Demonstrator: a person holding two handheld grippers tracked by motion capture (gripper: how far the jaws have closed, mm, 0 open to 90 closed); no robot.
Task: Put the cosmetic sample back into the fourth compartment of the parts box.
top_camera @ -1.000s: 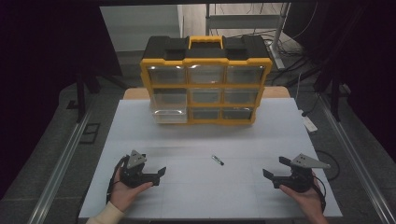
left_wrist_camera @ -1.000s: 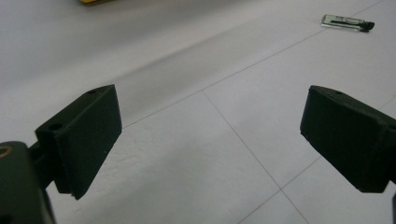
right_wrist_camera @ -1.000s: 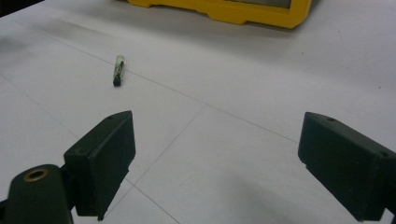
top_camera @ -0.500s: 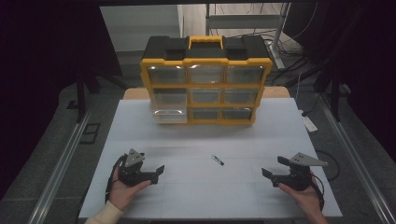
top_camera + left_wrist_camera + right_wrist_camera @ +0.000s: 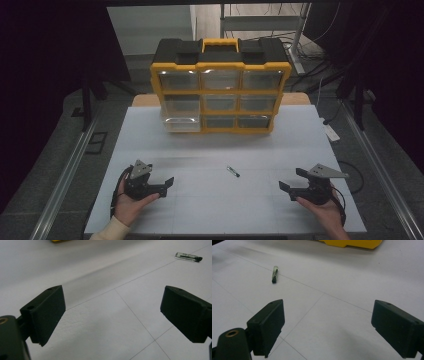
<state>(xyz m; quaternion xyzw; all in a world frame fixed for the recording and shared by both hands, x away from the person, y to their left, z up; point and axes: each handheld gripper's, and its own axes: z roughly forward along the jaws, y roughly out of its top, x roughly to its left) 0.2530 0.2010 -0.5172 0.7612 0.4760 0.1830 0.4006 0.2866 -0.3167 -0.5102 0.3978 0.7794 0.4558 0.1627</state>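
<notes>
A small clear vial with a black cap (image 5: 233, 171) lies on the white table (image 5: 215, 145), midway between the two hands. My left gripper (image 5: 165, 186) rests low at the front left with its jaws wide apart and nothing between them. In the left gripper view (image 5: 112, 312) the vial (image 5: 188, 256) lies far off at the upper right. My right gripper (image 5: 291, 180) sits at the front right, also open and empty. The right gripper view (image 5: 327, 325) has the vial (image 5: 274, 273) ahead to its left.
A yellow and black drawer organiser (image 5: 220, 85) stands at the back of the table, with three rows of clear drawers. Its bottom left drawer (image 5: 181, 124) sticks out a little. Metal rails run along both table sides.
The right gripper has edged very slightly left. The left gripper and the vial have stayed where they were.
</notes>
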